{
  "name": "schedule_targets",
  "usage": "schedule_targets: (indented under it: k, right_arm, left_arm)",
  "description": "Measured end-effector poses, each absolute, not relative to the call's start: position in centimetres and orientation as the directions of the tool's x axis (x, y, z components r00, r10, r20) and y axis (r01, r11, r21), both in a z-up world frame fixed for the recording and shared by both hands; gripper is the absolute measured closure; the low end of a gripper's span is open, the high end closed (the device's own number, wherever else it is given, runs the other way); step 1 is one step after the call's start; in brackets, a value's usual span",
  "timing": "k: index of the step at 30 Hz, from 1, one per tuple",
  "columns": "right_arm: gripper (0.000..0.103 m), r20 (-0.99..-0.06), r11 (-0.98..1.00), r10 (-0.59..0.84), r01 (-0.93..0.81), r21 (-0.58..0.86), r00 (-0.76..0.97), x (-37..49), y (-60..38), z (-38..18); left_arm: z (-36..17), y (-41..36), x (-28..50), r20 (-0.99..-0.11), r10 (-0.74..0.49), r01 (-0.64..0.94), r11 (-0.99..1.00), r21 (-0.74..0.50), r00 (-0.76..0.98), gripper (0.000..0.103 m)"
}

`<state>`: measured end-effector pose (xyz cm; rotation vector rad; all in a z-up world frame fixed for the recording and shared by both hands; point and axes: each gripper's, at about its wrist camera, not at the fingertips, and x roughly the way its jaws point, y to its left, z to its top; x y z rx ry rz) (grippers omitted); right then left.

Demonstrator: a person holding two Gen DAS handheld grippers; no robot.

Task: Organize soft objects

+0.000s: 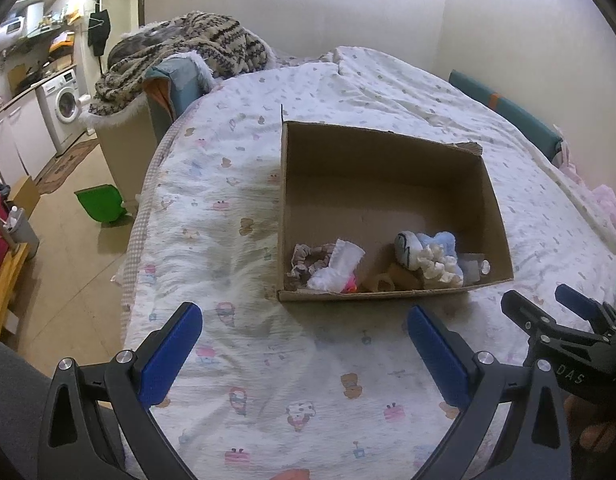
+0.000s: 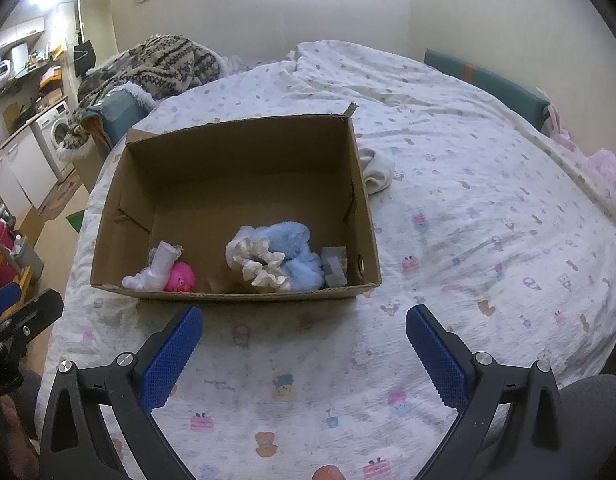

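Observation:
An open cardboard box (image 1: 388,152) (image 2: 236,136) sits on the bed. Inside lie a blue fluffy item (image 1: 442,244) (image 2: 296,240), a cream scrunchie (image 2: 256,260), a white sock (image 1: 340,264) (image 2: 156,268), a pink toy (image 2: 180,276) and a beige scrunchie (image 1: 308,260). A white sock (image 2: 376,172) lies on the bed right of the box. My left gripper (image 1: 304,336) is open and empty in front of the box. My right gripper (image 2: 304,336) is open and empty too; it also shows in the left wrist view (image 1: 544,300).
The bed has a cartoon-print sheet (image 1: 268,360) (image 2: 468,240). A patterned blanket (image 1: 188,48) is heaped at the far left. A green dustpan (image 1: 100,202) lies on the floor by a washing machine (image 1: 64,104). A teal headboard (image 2: 488,76) runs along the wall.

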<state>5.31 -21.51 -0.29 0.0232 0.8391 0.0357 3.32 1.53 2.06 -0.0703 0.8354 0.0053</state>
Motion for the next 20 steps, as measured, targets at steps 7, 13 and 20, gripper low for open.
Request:
schedule_targets:
  k: [7, 13, 20]
  right_arm:
    - [0.0, -0.744, 0.999, 0.038, -0.025, 0.029, 0.668, 5.27, -21.41, -0.38]
    - [0.0, -0.744, 0.999, 0.035, -0.022, 0.028, 0.667, 5.27, -21.38, -0.48]
    - [0.0, -0.744, 0.999, 0.036, -0.024, 0.026, 0.668, 5.33, -21.45, -0.55]
  left_arm:
    - [2.08, 1.42, 3.27, -0.742, -0.025, -0.03, 0.998, -0.06, 0.67, 0.001]
    - [2.02, 1.35, 3.32, -0.745, -0.029, -0.029, 0.997, -0.065, 0.667, 0.001]
    - [1.77, 1.18, 3.24, -0.744, -0.037, -0.024, 0.997, -0.071, 0.667, 0.001]
